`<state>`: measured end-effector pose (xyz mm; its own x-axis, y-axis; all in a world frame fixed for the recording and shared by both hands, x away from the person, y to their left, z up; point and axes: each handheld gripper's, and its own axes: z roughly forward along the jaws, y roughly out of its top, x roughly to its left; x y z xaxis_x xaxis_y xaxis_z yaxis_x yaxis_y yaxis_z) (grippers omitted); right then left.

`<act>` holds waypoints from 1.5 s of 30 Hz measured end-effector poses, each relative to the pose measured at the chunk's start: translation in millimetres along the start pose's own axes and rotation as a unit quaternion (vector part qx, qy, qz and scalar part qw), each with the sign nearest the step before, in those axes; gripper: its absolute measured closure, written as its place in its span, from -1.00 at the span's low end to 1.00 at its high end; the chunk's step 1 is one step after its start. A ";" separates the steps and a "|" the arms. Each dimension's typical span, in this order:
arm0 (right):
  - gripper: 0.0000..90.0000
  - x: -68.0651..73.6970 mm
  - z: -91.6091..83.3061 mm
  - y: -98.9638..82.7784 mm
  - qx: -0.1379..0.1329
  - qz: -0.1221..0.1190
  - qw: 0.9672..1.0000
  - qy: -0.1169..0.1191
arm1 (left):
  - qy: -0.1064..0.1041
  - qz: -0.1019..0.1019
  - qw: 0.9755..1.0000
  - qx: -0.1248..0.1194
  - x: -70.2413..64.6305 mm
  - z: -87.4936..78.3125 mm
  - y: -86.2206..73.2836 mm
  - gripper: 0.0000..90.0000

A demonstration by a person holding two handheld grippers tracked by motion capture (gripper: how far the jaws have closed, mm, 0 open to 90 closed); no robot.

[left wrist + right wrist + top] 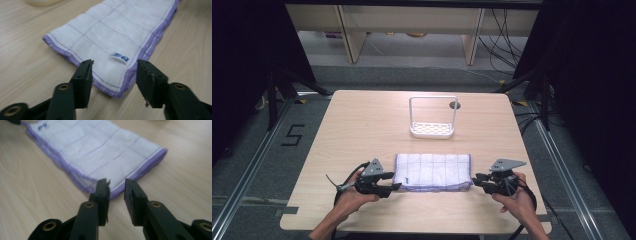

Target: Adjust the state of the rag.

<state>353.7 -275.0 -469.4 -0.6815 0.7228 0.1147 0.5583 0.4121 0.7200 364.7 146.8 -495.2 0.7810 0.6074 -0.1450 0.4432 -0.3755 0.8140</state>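
So there's a folded white towel (432, 171) with purple trim lying flat on the light wood counter (362, 120), toward the 6 o'clock edge and pretty much centred. The left claw (396, 186) sits at the towel's 9 o'clock end, the right claw (477, 180) at its 3 o'clock end, each held in a hand.

In the left gripper view the left claw (113, 67) is spread wide, jaws straddling the towel's near corner (117, 32), nothing pinched. That view also picks up a little blue label (120, 57) on the cloth.

The right gripper view has the right claw (117, 185) open too, but with a narrower gap, tips right at the towel's (100, 150) corner edge.

Up at 12 o'clock from the towel stands a white rack (432, 117) with a perforated base, well apart from it. Bare wood all around the towel, and a strip between it and the near edge.
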 end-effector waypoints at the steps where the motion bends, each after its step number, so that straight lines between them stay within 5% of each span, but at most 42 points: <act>1: 0.42 -3.8 -3.1 4.0 -0.009 0.002 1.000 -0.008 | 0.006 -0.002 1.000 0.000 2.8 -2.4 2.8 -0.07; 5: 0.35 -11.8 -4.0 23.7 -0.014 0.017 0.999 -0.039 | 0.008 -0.051 0.999 -0.004 24.5 -0.5 21.8 -0.13; 7: 0.36 -17.7 1.5 32.7 -0.012 -0.012 0.998 -0.067 | 0.037 -0.053 0.998 0.000 32.1 7.0 28.0 -0.12; 17: 0.26 -32.2 34.8 49.9 0.019 0.015 0.997 -0.068 | 0.067 -0.050 0.994 0.067 64.7 48.4 51.2 -0.08; 18: 0.26 -34.9 39.7 49.5 0.006 0.008 0.997 -0.072 | 0.062 -0.054 0.994 0.066 65.8 50.9 52.0 -0.08; 20: 0.25 -36.1 41.1 51.0 0.024 0.022 0.997 -0.068 | 0.054 -0.054 0.994 0.073 66.5 56.0 52.1 -0.07; 21: 0.24 -38.0 47.0 50.4 0.007 0.018 0.997 -0.071 | 0.058 -0.049 0.994 0.080 66.0 57.4 52.0 -0.07; 23: 0.24 -39.4 50.6 51.5 0.012 0.013 0.997 -0.071 | 0.051 -0.046 0.994 0.080 67.4 60.7 51.1 -0.07; 24: 0.23 -39.2 49.8 53.1 0.035 0.022 0.997 -0.068 | 0.054 -0.050 0.994 0.080 66.7 61.7 50.9 -0.08; 29: 0.15 -43.0 62.6 54.0 0.035 0.018 0.997 -0.070 | 0.032 -0.054 0.995 0.074 68.8 67.1 46.4 -0.11; 36: 0.13 -37.0 75.5 51.0 0.064 0.014 0.995 -0.072 | 0.021 -0.023 0.997 0.075 62.5 70.3 38.4 0.04; 40: 0.25 -36.4 81.3 49.7 0.076 0.023 0.994 -0.076 | 0.014 -0.016 0.998 0.063 60.0 69.1 36.8 0.26; 45: 0.64 -39.0 85.6 48.2 0.064 0.006 0.996 -0.060 | 0.003 0.003 0.998 0.069 58.1 64.5 31.9 0.61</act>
<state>447.7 -235.8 -497.7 -0.6169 0.7862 0.0349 0.6270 0.4642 0.6255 452.6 124.9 -513.9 0.7815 0.6088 -0.1369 0.4949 -0.4712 0.7301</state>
